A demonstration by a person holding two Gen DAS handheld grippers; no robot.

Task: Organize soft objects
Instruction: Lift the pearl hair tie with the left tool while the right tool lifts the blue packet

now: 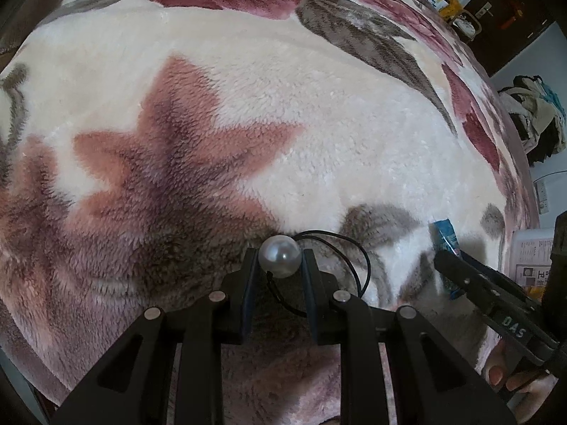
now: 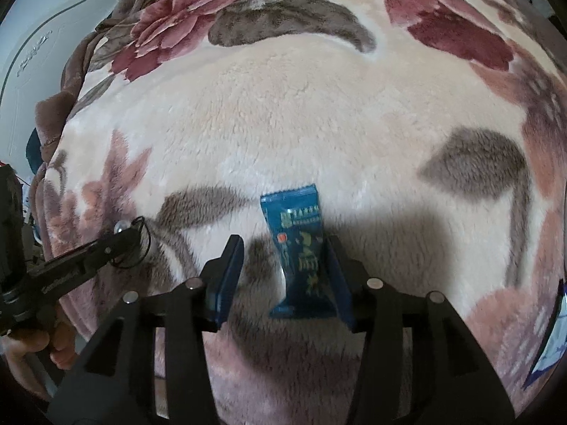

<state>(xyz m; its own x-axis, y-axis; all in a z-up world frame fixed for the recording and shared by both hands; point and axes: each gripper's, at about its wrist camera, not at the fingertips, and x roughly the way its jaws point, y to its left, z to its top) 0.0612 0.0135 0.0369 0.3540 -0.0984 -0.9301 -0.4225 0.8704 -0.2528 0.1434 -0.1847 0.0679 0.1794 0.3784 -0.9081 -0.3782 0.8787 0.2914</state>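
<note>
In the left wrist view my left gripper (image 1: 280,260) is shut on a large pearl bead (image 1: 280,255) of a hair tie whose thin black elastic loop (image 1: 358,251) hangs to the right, just above a floral plush blanket (image 1: 283,134). In the right wrist view my right gripper (image 2: 285,248) is open, and a small blue sachet (image 2: 299,248) lies on the blanket (image 2: 319,124) between its fingers, against the right finger (image 2: 336,265). The left gripper and pearl show at the left (image 2: 122,228). The right gripper and sachet show at the right of the left view (image 1: 444,239).
The blanket covers a bed. Past its right edge are a pile of clothes (image 1: 535,117), a dark cabinet (image 1: 503,3) and printed paper (image 1: 531,258). A white door (image 2: 39,56) stands at the far left. Something blue and white (image 2: 553,343) lies at the right edge.
</note>
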